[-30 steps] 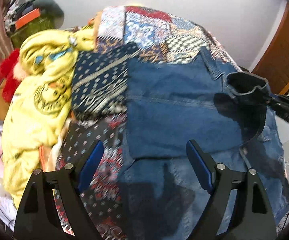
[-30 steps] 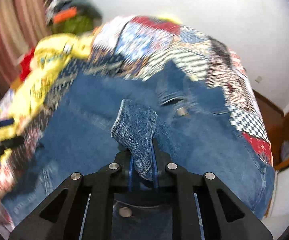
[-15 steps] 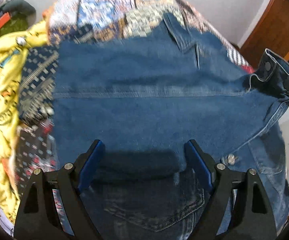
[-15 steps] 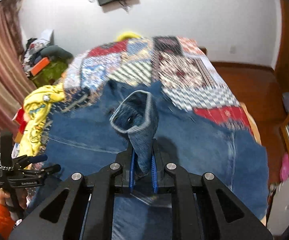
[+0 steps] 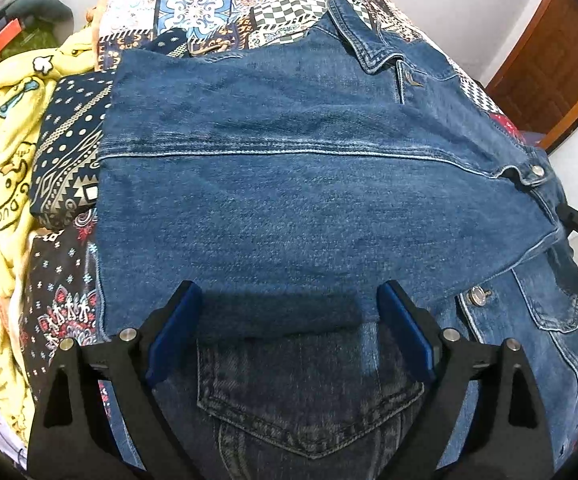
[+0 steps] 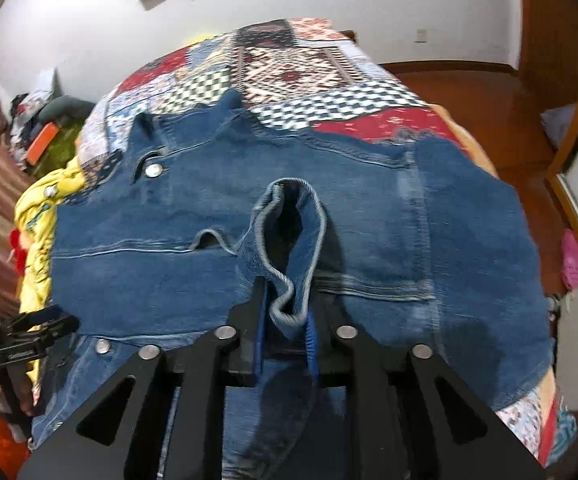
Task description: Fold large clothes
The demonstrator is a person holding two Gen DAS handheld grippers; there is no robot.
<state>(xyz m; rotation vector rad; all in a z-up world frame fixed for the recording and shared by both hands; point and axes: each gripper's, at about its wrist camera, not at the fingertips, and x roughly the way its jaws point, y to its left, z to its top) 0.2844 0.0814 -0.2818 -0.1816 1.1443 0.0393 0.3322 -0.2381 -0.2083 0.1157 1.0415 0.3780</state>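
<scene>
Denim jacket (image 5: 309, 200) lies spread on the quilted bed (image 6: 289, 64); our right tongs (image 6: 285, 332) are opening around its cuff (image 6: 289, 240), left tongs (image 5: 285, 332) wide, empty. We should lay the sleeve flat before letting go.

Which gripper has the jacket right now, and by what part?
The right gripper has the denim jacket's sleeve cuff between its opening jaws. The left gripper is open and holds nothing.
</scene>
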